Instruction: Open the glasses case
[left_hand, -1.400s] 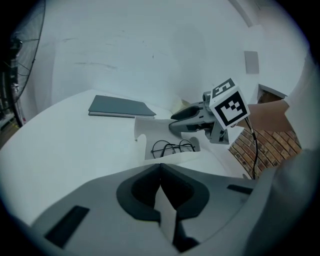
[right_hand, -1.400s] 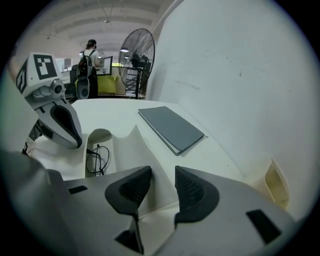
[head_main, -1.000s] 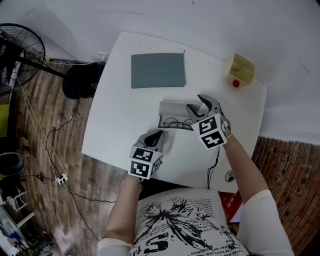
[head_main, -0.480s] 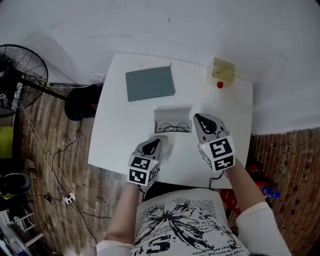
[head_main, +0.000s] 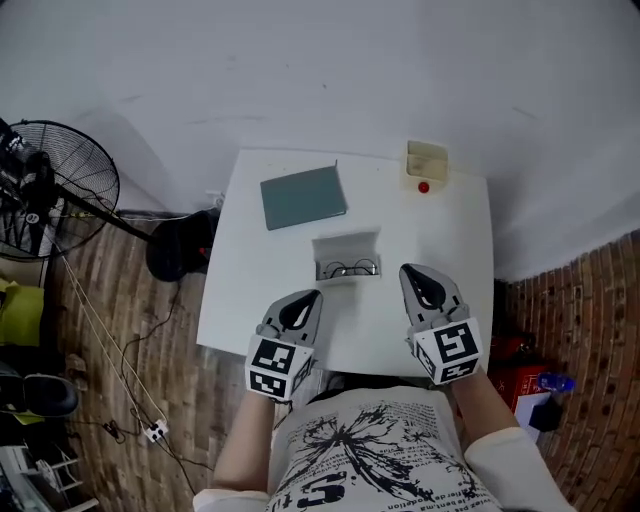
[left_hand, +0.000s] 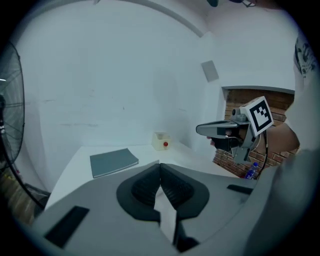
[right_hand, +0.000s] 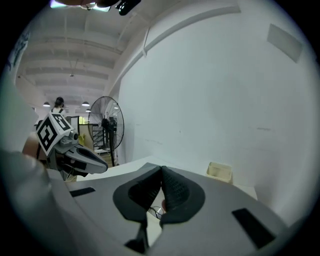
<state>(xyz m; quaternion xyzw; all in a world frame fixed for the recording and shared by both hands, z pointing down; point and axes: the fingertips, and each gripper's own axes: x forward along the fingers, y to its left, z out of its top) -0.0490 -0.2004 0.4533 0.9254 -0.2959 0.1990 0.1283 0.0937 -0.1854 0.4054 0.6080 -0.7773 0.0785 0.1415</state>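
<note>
The grey glasses case (head_main: 346, 254) lies open on the white table (head_main: 240, 290), lid raised at the back, with the glasses (head_main: 350, 268) inside it. Both grippers hang above the table's near edge, apart from the case. My left gripper (head_main: 311, 296) is to the near left of the case, jaws shut and empty; its own view shows the pads meeting at the tip (left_hand: 160, 165). My right gripper (head_main: 408, 271) is to the near right, also shut on nothing (right_hand: 161, 169). In the right gripper view a bit of the glasses (right_hand: 159, 212) shows below the jaws.
A grey notebook (head_main: 303, 196) lies at the table's far left. A beige box (head_main: 427, 158) with a red knob (head_main: 424, 187) stands at the far right corner. A standing fan (head_main: 60, 190) and a black object (head_main: 180, 245) are on the floor at the left.
Both grippers have drawn back from the case toward the person and risen. The right jaws, open beside the case a second ago, are now shut. The case stays open.
</note>
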